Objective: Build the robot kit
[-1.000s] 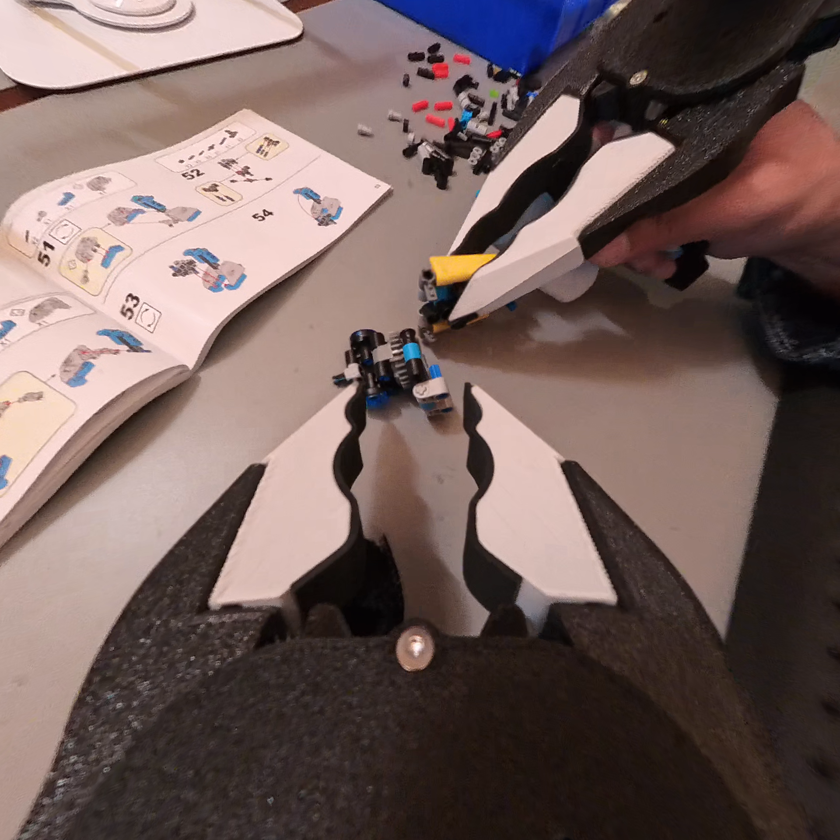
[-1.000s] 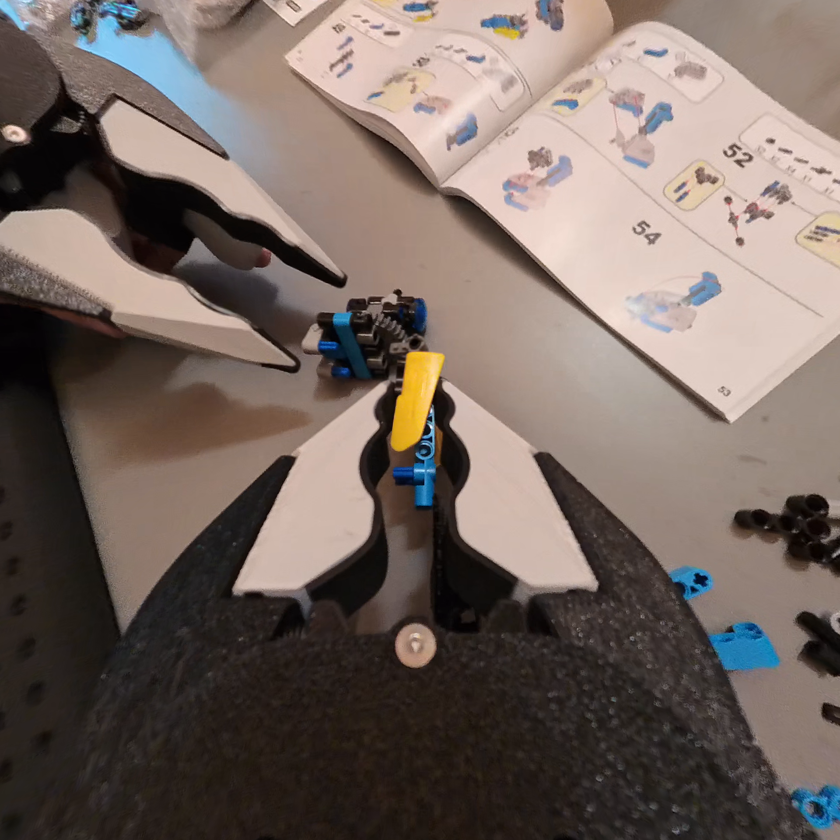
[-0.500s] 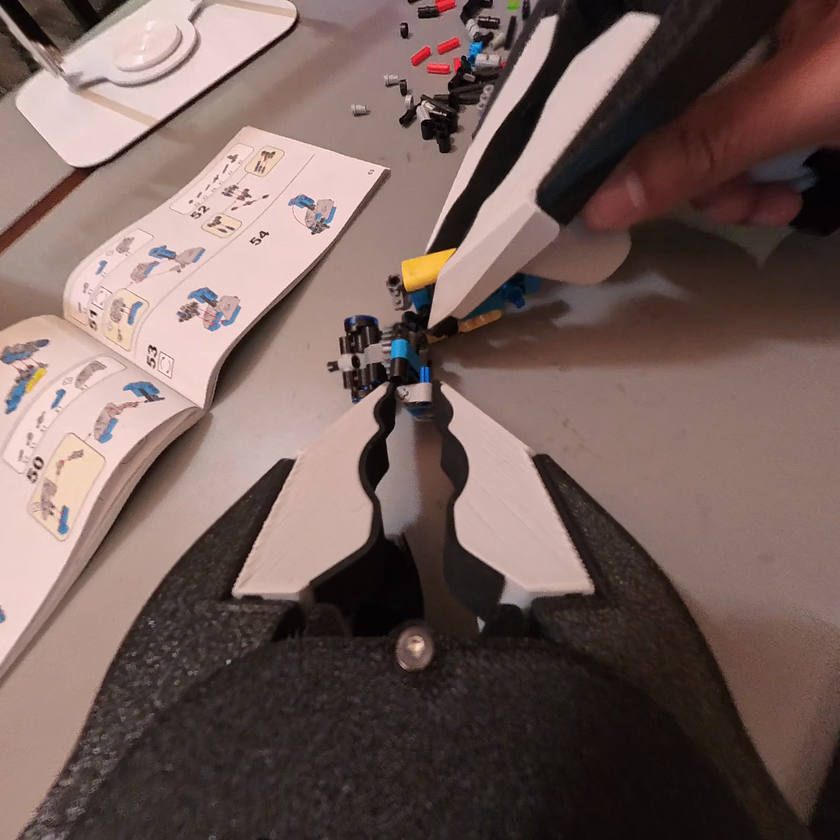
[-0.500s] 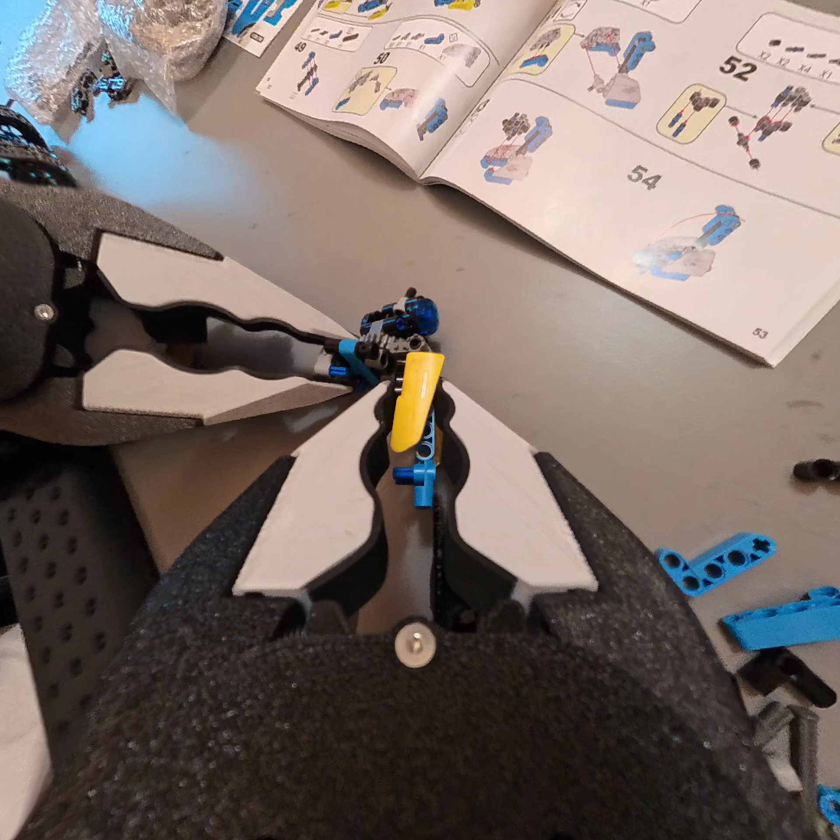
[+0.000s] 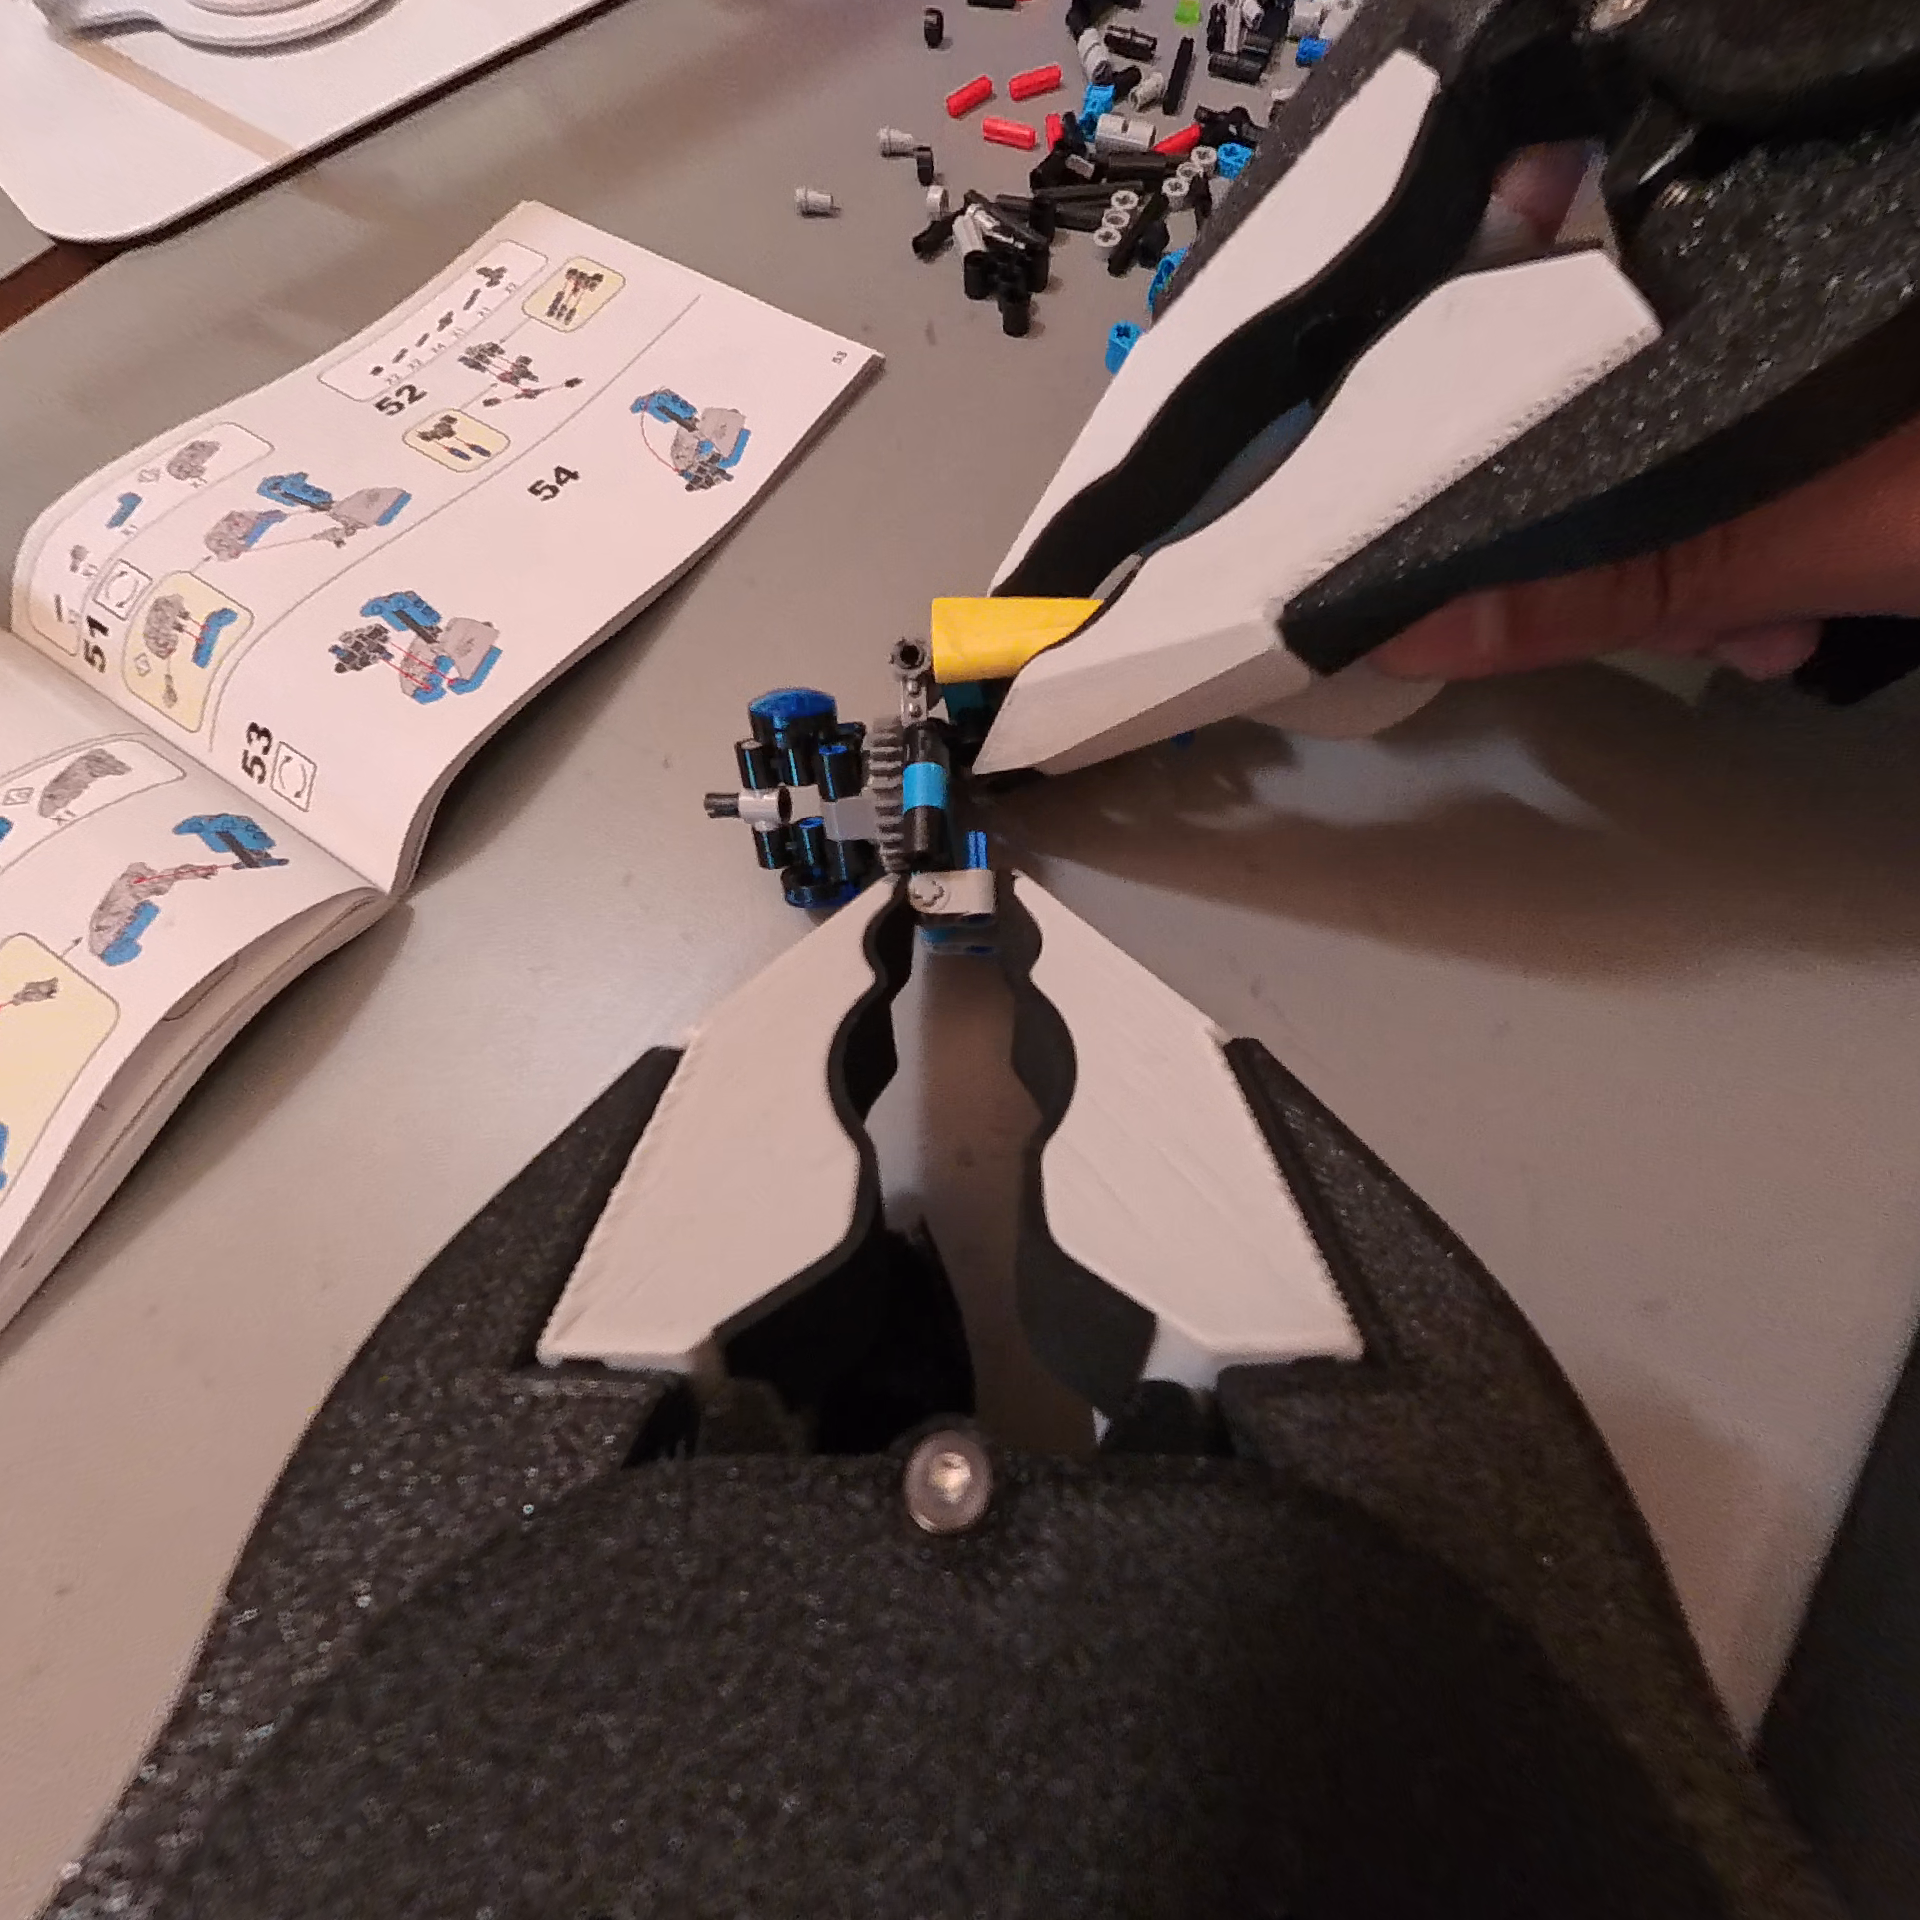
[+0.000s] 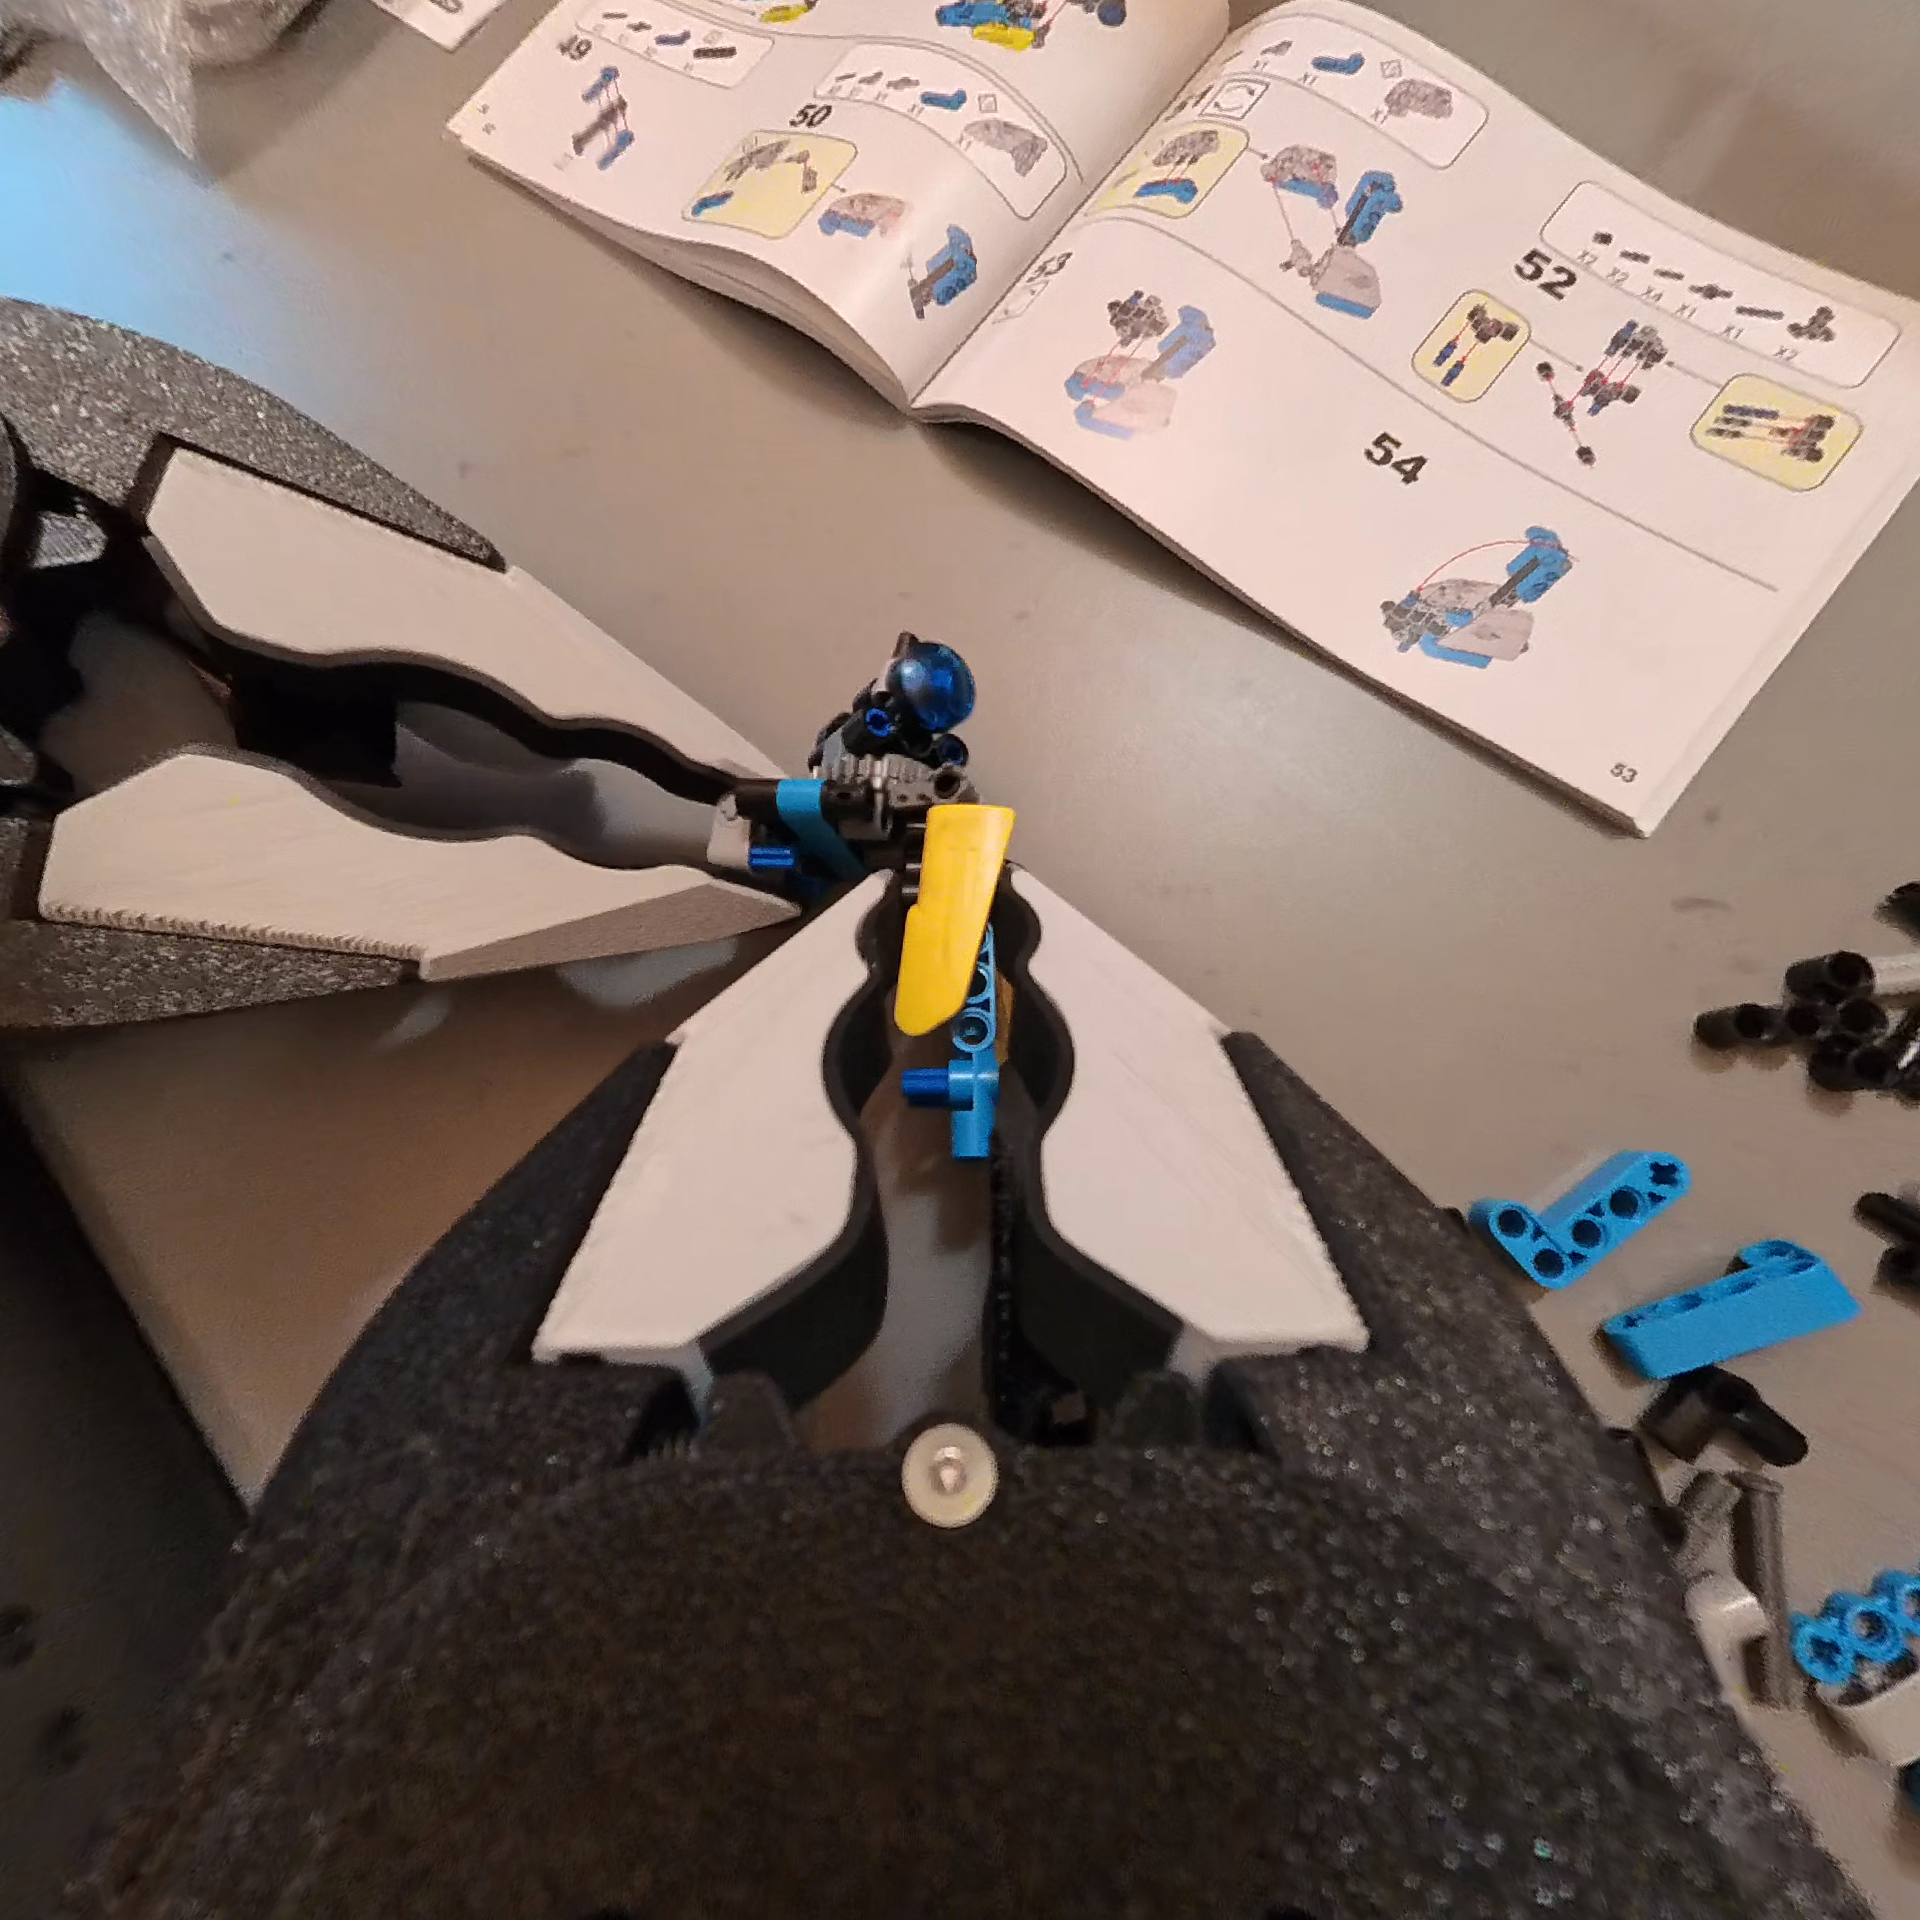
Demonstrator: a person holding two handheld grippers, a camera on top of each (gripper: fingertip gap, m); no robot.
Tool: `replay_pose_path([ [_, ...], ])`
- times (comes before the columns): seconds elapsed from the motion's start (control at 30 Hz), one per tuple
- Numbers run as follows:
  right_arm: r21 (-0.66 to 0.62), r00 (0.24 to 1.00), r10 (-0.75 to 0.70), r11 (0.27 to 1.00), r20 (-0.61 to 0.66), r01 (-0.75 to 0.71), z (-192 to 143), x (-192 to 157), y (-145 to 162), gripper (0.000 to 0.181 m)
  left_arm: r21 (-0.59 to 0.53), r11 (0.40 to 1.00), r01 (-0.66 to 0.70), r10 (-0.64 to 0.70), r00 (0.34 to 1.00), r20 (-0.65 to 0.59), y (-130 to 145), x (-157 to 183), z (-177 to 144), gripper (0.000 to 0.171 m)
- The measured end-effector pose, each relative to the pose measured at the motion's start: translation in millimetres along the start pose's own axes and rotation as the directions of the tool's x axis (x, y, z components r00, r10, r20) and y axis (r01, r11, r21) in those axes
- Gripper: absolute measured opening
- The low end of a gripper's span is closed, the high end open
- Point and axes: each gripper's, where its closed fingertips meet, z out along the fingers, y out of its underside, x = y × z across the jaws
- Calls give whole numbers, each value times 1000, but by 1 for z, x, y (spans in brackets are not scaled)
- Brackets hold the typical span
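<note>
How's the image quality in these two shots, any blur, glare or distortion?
Left wrist view: wide-angle bending at the edges, the booklet soft, the small brick assembly fairly sharp, and dark shadow under the right hand-held gripper. Right wrist view: a pale blue glare patch on the table at upper left, and the loose blue beams slightly blurred.

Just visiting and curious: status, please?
Left gripper shut on black-and-blue gear assembly. Right gripper shut on yellow-and-blue piece, touching it. Instruction booklet beside.
</note>
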Motion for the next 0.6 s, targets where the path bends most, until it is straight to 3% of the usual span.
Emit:
replay_pose_path([
  [0.17,-16,998,-53,999,-28,52,2,0,1,16,-3,991,132,-132,987,-90,0,-1,0,15],
  [0.27,-34,996,-76,997,-45,75,3,-1,1,16,-3,991,134,-134,987,-89,0,-1,0,15],
  [0.47,-81,982,126,990,140,-115,1,-5,3,16,-2,991,132,-131,987,-88,0,-1,0,15],
  [0.6,-129,906,323,946,272,-298,0,-8,1,16,-4,993,115,-115,990,-81,0,0,0,15],
])
